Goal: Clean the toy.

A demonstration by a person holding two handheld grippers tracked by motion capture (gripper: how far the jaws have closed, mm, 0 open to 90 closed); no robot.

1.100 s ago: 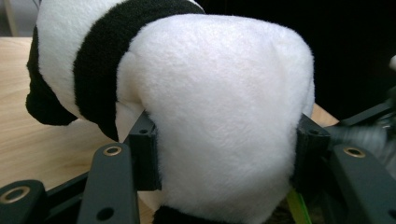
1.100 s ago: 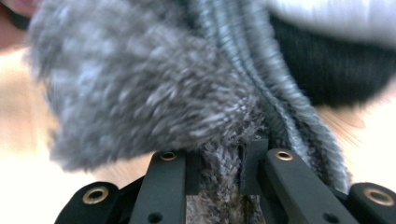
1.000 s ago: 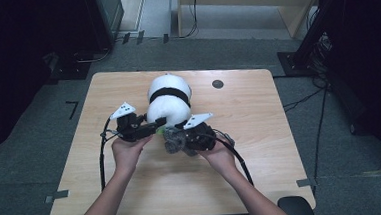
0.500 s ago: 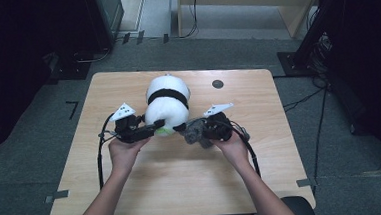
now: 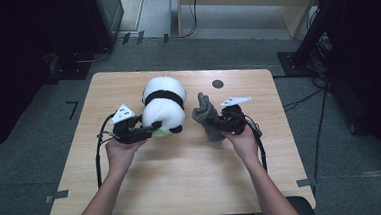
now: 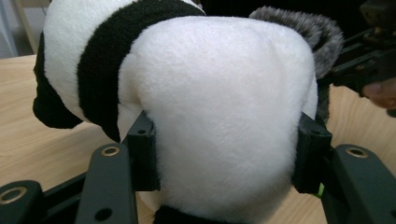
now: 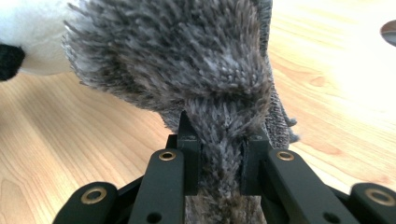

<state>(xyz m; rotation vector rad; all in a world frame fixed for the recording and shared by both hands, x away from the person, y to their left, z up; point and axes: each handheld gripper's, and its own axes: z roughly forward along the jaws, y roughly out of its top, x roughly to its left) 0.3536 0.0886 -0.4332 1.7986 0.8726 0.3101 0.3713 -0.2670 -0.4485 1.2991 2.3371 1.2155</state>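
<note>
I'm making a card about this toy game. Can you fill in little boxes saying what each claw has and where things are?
left claw: shut on the panda plush, squeezing its white body
right claw: shut on the grey fuzzy glove
glove: pinched, lifted beside the panda, apart from it
panda: lying on the wooden table
table extra: dark round spot near the far edge

On the tabletop, the plush panda sits left of centre, the fuzzy glove just to its right and apart from it; a round hole lies behind the glove.
</note>
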